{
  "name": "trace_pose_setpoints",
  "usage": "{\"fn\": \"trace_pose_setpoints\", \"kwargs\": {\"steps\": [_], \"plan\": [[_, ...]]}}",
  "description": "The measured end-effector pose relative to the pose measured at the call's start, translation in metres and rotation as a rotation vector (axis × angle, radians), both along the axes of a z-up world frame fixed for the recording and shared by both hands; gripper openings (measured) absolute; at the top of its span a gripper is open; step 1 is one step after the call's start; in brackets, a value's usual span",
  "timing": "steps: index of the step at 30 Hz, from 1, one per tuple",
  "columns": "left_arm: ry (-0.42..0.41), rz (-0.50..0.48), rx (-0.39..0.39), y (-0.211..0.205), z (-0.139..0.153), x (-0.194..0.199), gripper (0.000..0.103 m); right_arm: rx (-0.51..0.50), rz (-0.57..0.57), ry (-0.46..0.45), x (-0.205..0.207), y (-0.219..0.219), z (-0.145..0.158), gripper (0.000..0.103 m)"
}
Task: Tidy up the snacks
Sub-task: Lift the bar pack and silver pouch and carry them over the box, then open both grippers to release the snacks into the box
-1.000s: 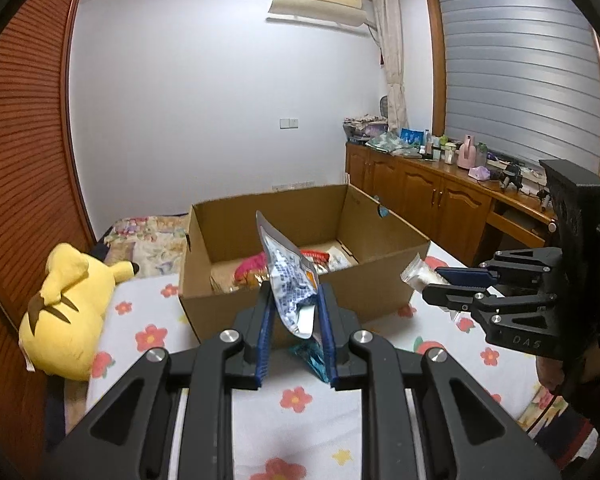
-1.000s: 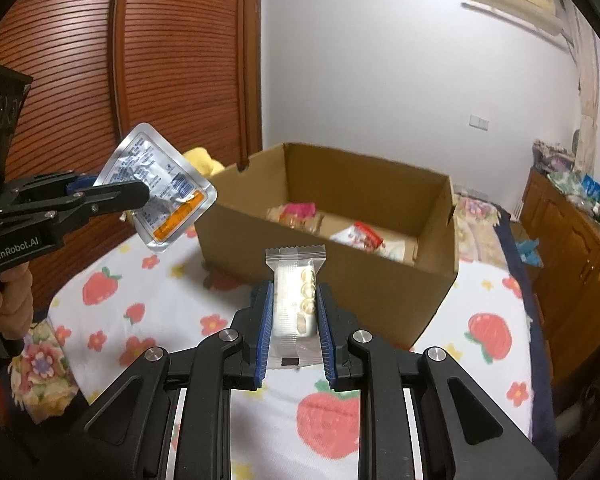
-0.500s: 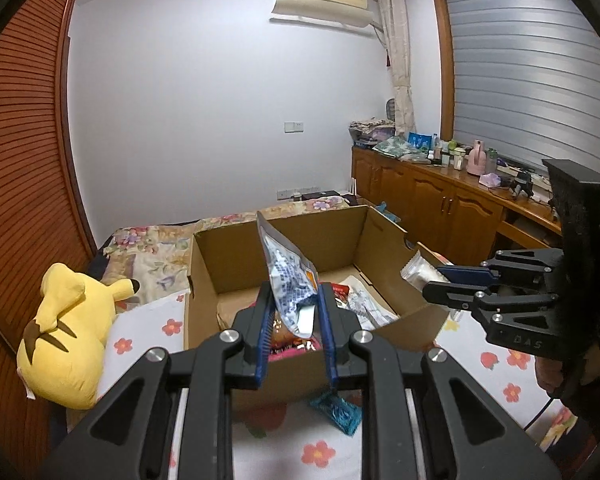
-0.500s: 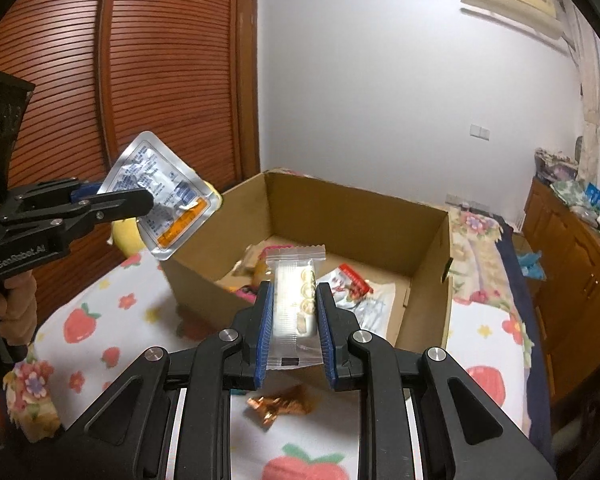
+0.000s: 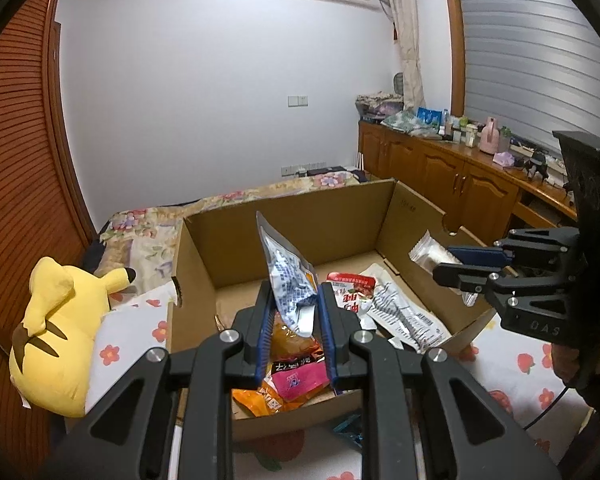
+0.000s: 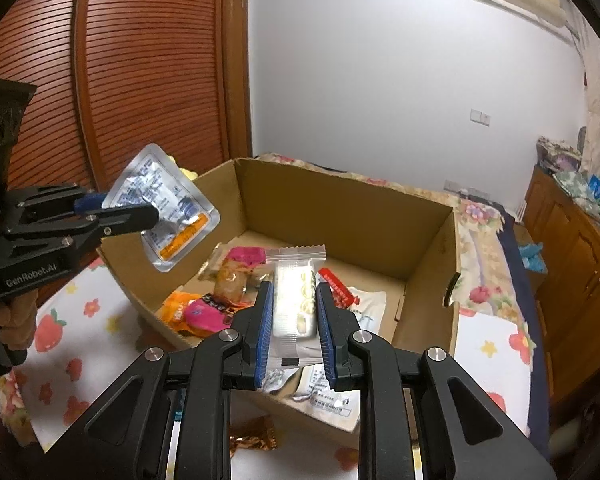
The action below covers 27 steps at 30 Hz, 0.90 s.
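An open cardboard box [image 5: 320, 212] [image 6: 340, 200] stands on the bed with several snack packets inside. My left gripper [image 5: 294, 320] is shut on a silver and blue foil pouch [image 5: 288, 280], held over the box's near side; the pouch also shows in the right wrist view [image 6: 168, 208]. My right gripper [image 6: 294, 320] is shut on a clear packet of pale biscuits [image 6: 296, 300], held above the box; it shows in the left wrist view [image 5: 432, 250] over the box's right wall.
A yellow plush toy [image 5: 56, 320] lies left of the box. A teal wrapper [image 5: 350, 430] and a gold wrapper [image 6: 256, 436] lie on the flowered sheet before the box. Wooden cabinets [image 5: 440, 176] run along the right; a slatted wardrobe [image 6: 140, 60] on the left.
Both grippers have moved forward and up over the box, each still holding its packet. The view now looks down into the box.
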<state>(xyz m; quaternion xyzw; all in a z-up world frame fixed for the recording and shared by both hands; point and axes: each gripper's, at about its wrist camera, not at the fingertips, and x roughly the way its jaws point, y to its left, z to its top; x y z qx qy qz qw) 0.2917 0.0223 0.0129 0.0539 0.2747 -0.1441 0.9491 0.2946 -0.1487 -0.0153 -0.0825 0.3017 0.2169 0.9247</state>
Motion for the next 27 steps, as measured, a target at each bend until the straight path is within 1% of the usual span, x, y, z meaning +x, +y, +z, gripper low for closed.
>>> {"fn": "trace_pose_setpoints", "kwargs": {"steps": [14, 22, 24, 27], "plan": [[0.054, 0.015, 0.021, -0.003, -0.016, 0.021, 0.02, -0.017, 0.006, 0.071, 0.021, 0.006, -0.01, 0.019], [0.053, 0.023, 0.019, 0.0, -0.016, 0.02, 0.021, -0.006, 0.009, 0.105, 0.03, 0.007, -0.016, 0.02], [0.055, 0.025, 0.013, 0.002, -0.016, 0.018, 0.021, -0.001, 0.005, 0.11, 0.031, 0.007, -0.017, 0.022], [0.054, 0.026, 0.009, 0.004, -0.016, 0.013, 0.022, 0.015, -0.006, 0.112, 0.031, 0.004, -0.018, 0.022]]}}
